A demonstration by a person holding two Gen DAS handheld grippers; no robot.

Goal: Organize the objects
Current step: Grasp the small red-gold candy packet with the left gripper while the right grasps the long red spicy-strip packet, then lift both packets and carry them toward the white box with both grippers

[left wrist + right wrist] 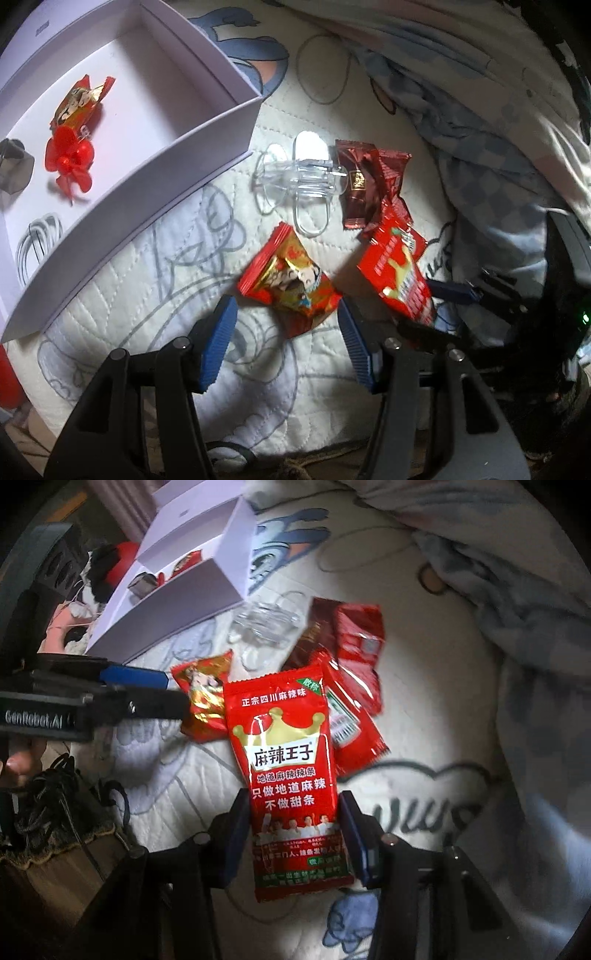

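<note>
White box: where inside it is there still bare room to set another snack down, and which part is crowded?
The white box is bare across its far half, between the gold-red candy and the far corner walls. The near end is crowded: red plastic toy, metal piece and coiled wire lie close together there.

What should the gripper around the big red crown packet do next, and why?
Probably squeeze shut. The right gripper already straddles the crown snack packet, one blue pad close to each long edge, yet the packet seems to lie flat on the quilt, not clearly pinched. Once gripped, it could be lifted toward the white box, where other items already sit.
</note>
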